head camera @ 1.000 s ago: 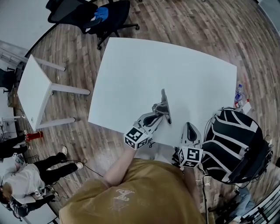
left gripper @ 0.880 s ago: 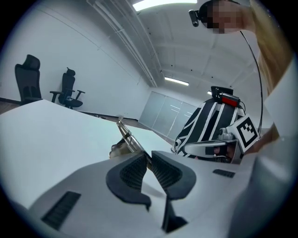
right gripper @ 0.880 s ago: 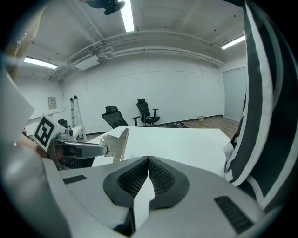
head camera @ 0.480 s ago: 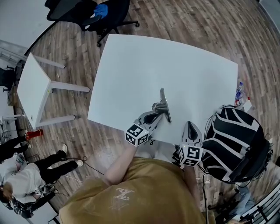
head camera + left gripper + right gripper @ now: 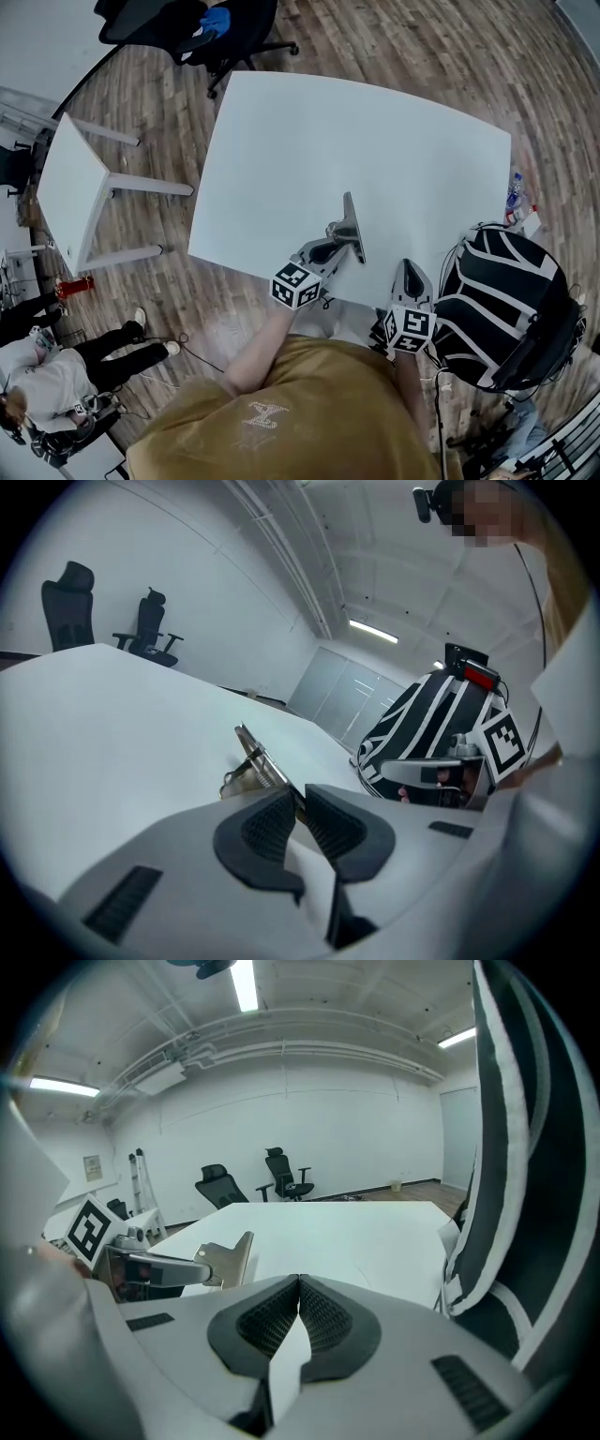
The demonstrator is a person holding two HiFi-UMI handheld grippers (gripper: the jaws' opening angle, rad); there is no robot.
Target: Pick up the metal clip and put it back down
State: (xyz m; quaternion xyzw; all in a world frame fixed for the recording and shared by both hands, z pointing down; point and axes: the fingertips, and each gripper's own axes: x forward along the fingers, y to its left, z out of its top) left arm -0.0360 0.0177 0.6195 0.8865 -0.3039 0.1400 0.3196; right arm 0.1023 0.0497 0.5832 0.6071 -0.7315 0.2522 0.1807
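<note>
The metal clip (image 5: 352,223) is a silver spring clamp with long flat blades, over the white table (image 5: 375,131) near its front edge. My left gripper (image 5: 337,247) is shut on the clip's near handle. In the left gripper view the clip (image 5: 255,759) juts forward from between the black pads (image 5: 258,832). Whether the clip touches the tabletop I cannot tell. My right gripper (image 5: 411,273) is at the table's front edge, to the right of the clip, shut and empty, its pads (image 5: 323,1321) pressed together. From the right gripper view the clip (image 5: 231,1257) shows at the left.
A black-and-white striped backpack (image 5: 506,309) stands close by the table's right front corner. A small white side table (image 5: 70,192) is at the left, and office chairs (image 5: 202,33) are beyond the far edge. A small bottle (image 5: 511,201) lies on the floor at right.
My left gripper has sunk a little toward the tabletop with the clip still in it. The right gripper has barely shifted.
</note>
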